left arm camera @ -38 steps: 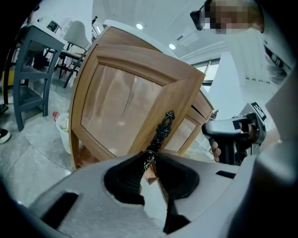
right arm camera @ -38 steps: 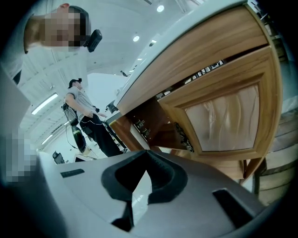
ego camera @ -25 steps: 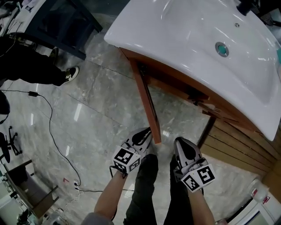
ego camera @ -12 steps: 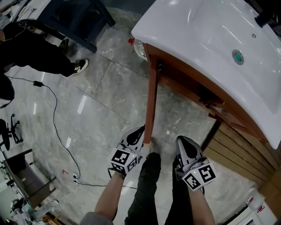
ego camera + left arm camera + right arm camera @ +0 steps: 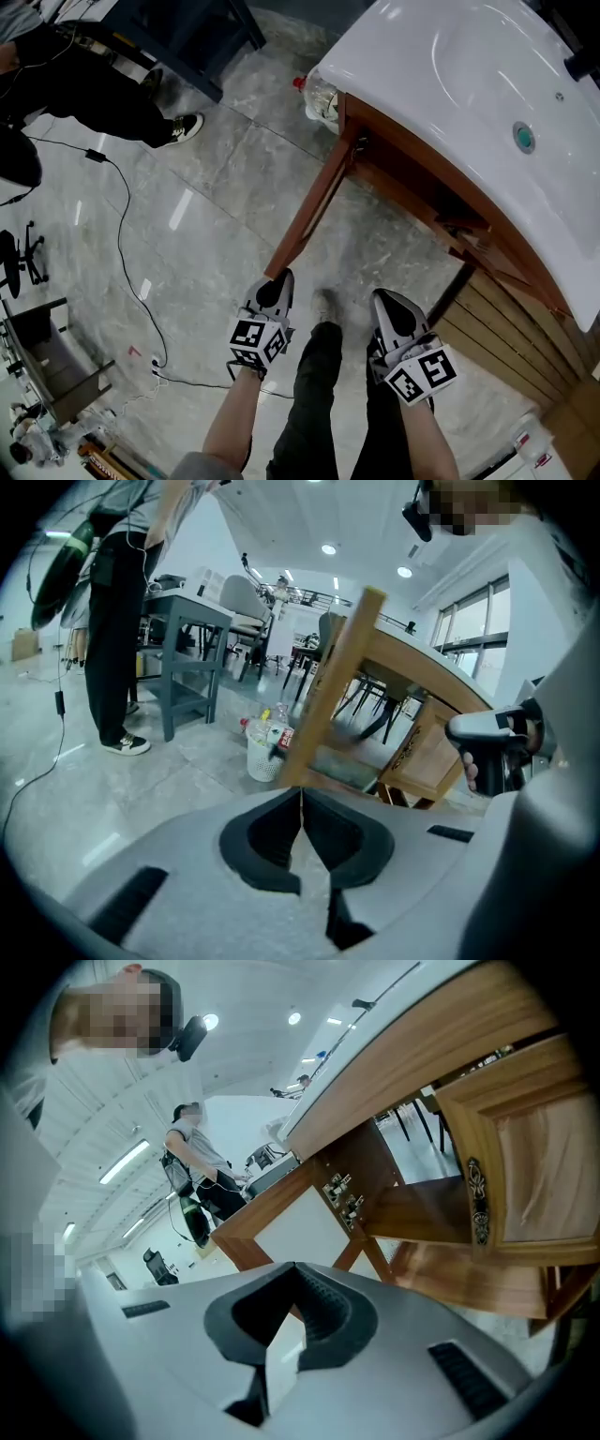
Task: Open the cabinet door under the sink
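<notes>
Jaws on the left claw [image 5: 274, 281] are closing with nothing between them, just beside the free edge of the cabinet door [image 5: 314, 202], which is standing wide open under the sink [image 5: 441, 75]. Right claw [image 5: 394, 314] is hanging shut and empty. Opening looks finished, so the next move is probably backing away.

1. I've got the sink [image 5: 441, 84] top R in head view, w/ the cabinet under it.
2. Cabinet door [image 5: 309, 208] hangs off the cabinet's L corner and angles out over the floor twd me, free end nearest me.
3. Waste basket [image 5: 322, 97] on the floor just beyond that corner, by the sink's L end.
4. Slatted panel [image 5: 511, 323] below the sink's R part, R of the opening.
5. Bystander's shoe [image 5: 186, 127] & table [image 5: 187, 28] upper L, well apart from the cabinet.
6. Cable [image 5: 120, 239] runs on the floor L of the door.
</notes>
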Demonstrator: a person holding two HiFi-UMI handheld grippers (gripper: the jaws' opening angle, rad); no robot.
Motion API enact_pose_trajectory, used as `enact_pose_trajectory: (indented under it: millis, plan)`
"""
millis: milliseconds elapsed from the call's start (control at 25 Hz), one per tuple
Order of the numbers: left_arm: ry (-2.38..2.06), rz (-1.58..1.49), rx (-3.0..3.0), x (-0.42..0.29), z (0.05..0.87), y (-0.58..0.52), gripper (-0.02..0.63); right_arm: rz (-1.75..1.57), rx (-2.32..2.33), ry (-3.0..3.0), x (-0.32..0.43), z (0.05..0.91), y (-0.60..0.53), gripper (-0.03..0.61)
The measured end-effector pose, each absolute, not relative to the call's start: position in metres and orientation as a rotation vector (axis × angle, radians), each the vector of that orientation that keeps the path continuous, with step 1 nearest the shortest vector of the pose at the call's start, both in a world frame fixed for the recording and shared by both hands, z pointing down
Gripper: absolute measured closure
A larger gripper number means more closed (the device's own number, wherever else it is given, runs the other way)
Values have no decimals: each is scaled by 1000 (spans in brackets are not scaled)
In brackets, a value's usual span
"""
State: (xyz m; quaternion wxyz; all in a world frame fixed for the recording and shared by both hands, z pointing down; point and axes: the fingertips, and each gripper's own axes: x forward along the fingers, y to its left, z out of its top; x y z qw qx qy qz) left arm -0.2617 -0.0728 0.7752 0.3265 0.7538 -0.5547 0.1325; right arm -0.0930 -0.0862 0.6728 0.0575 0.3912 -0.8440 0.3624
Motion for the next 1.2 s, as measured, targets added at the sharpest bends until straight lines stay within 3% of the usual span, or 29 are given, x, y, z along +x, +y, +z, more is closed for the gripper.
enact_pose_trajectory:
  millis: [600,1200]
  plan:
    - [-1550,244,1928,-251,701,-43,606,1065,1094,-2607,-86,636,-83,569]
    - [-1578,157,2093,-204,509,-81,606,926,1073,-2746,-79,485,-101,570]
